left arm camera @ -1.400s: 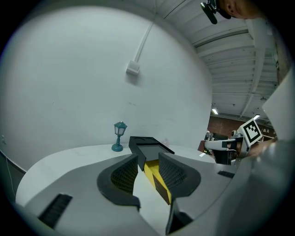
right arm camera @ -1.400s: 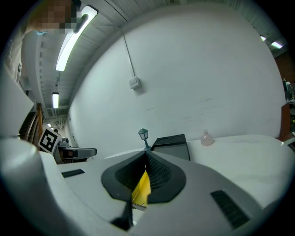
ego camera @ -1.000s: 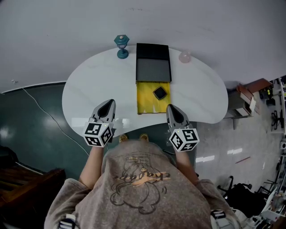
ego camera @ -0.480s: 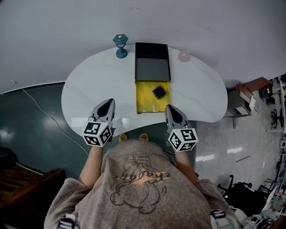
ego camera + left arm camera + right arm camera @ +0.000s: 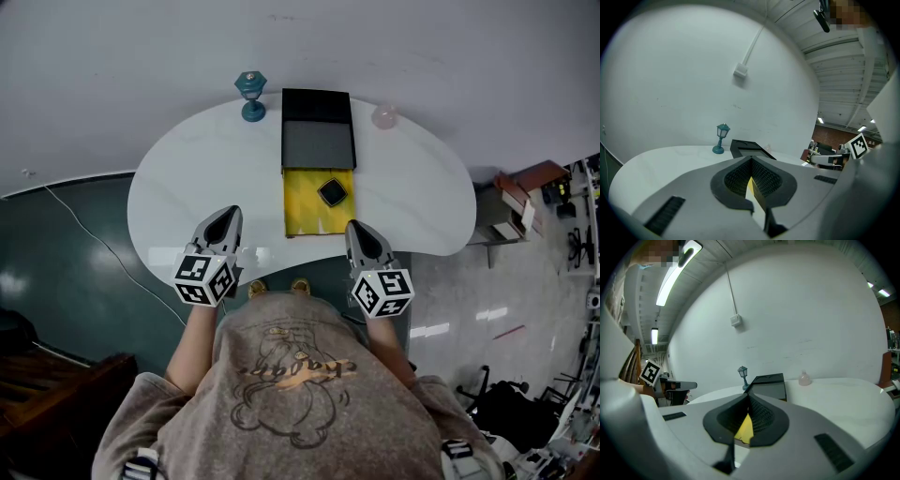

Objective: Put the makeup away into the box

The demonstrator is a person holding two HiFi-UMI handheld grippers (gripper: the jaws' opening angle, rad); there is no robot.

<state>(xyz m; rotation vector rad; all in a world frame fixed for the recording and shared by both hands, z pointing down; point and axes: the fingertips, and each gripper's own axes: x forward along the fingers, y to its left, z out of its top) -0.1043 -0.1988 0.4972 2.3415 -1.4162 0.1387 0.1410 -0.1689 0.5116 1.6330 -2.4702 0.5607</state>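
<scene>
A small black makeup compact (image 5: 334, 193) lies on a yellow sheet (image 5: 307, 216) at the middle of the white table (image 5: 187, 178). Just behind it stands the open black box (image 5: 319, 145) with a grey inside; it also shows in the gripper views as the box (image 5: 745, 147) and the box (image 5: 769, 383). My left gripper (image 5: 225, 217) is over the table's near edge, left of the sheet, shut and empty. My right gripper (image 5: 359, 230) is over the near edge to the sheet's right, also shut and empty. Both point toward the box.
A teal toy lamp post (image 5: 250, 96) stands at the back, left of the box. A small pink bottle (image 5: 384, 117) stands to the box's right. Beyond the table's right end are a low shelf and clutter (image 5: 520, 206) on the floor.
</scene>
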